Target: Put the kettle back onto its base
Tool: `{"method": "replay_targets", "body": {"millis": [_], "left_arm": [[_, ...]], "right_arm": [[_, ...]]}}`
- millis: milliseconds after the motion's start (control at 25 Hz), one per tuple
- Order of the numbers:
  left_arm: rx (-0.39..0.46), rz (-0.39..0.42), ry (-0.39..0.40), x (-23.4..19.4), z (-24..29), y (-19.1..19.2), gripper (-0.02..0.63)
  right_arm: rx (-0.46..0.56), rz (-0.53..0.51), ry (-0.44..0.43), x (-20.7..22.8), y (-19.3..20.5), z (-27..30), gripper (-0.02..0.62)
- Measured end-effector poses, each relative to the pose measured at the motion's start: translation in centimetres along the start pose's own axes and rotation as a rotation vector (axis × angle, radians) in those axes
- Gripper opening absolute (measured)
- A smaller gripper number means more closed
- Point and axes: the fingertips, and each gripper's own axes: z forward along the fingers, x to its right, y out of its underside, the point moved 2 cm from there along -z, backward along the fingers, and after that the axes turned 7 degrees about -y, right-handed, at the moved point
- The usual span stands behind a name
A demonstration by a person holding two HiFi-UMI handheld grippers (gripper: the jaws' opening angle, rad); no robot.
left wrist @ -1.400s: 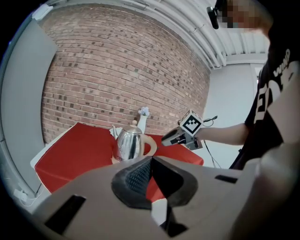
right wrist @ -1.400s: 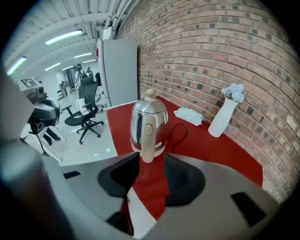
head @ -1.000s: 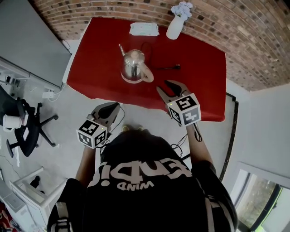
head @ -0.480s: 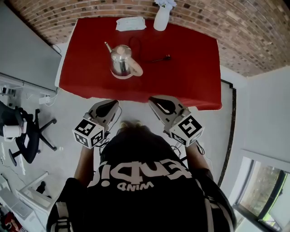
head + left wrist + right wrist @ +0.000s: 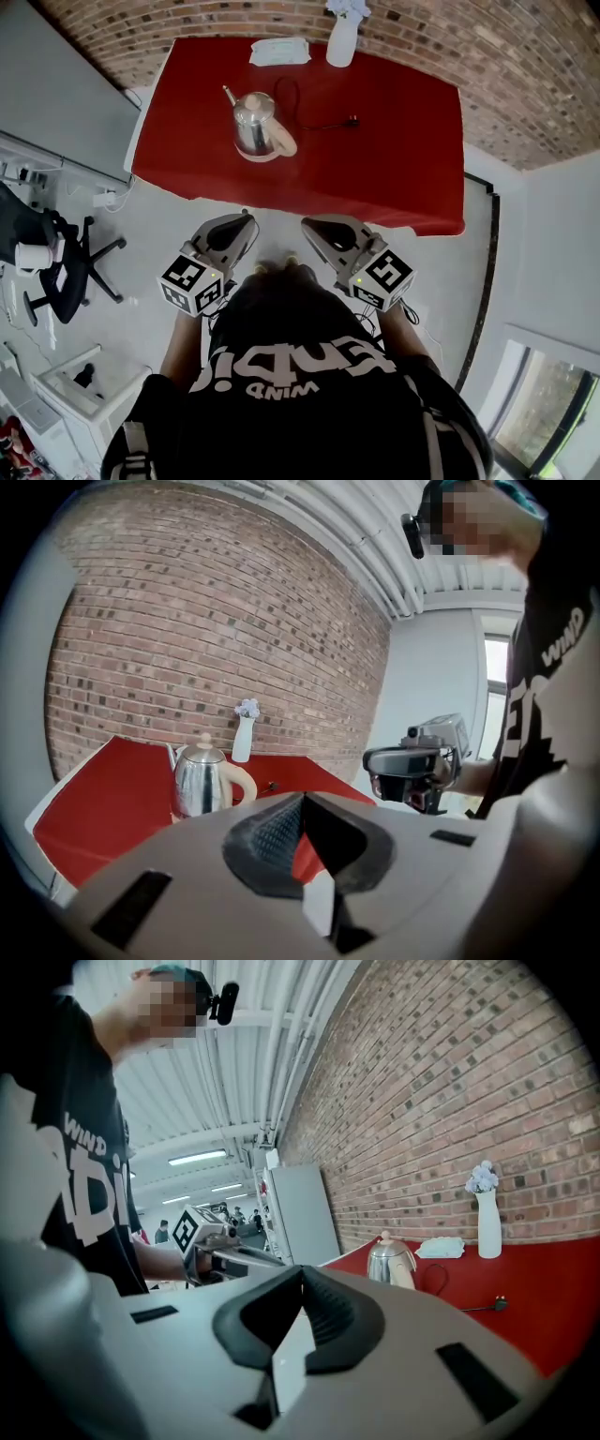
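Kettle (image 5: 253, 124) is on the far-left part of the red-covered table (image 5: 394, 159), and as far as I can tell it's parked on its low round base (image 5: 254, 157). The body is shiny steel, squat and rounded. It has a thin curved spout (image 5: 230, 96) poking toward the far left and a chunky cream handle (image 5: 285, 142) on the right, with a small pale knob on the lid. A thin black cord (image 5: 323, 126) trails off across the cloth to a plug (image 5: 353, 120) lying flat.

Further back, by the rough brick wall (image 5: 525, 75), there's a slim white vase (image 5: 342, 45) with pale flowers. Left of it is a flat white folded thing (image 5: 279, 52), could be cloth or a packet, can't tell.

Both grippers are well short of the table, held near the person's chest over the smooth grey floor (image 5: 187, 211). The left gripper (image 5: 247, 217) has dark ribbed rubber pads, and they're pinched together at the tips with nothing between them. Same deal on the right gripper (image 5: 306, 225): jaws closed, empty. Their grey shells look like matte plastic.

Way off on the near left there's a black swivel chair (image 5: 56, 272).
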Motion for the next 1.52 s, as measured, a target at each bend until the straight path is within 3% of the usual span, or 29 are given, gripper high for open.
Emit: {"method": "replay_targets", "body": {"millis": [320,960,1520], "left_arm": [[0.006,-0.001,-0.027,0.1,-3.5,1.4,0.009],[0.037,0.011,0.021,2.0,-12.4,5.2,0.009],[0.067,-0.006,-0.008,3.8,-13.3,4.9,0.009]], "right_arm": [[0.016,-0.003,0.033,-1.3,0.1,0.1,0.023],[-0.011,-0.005,0.110,-12.1,3.2,1.3,0.023],[-0.030,-0.006,0.089,-14.4,4.2,0.9,0.023]]}}
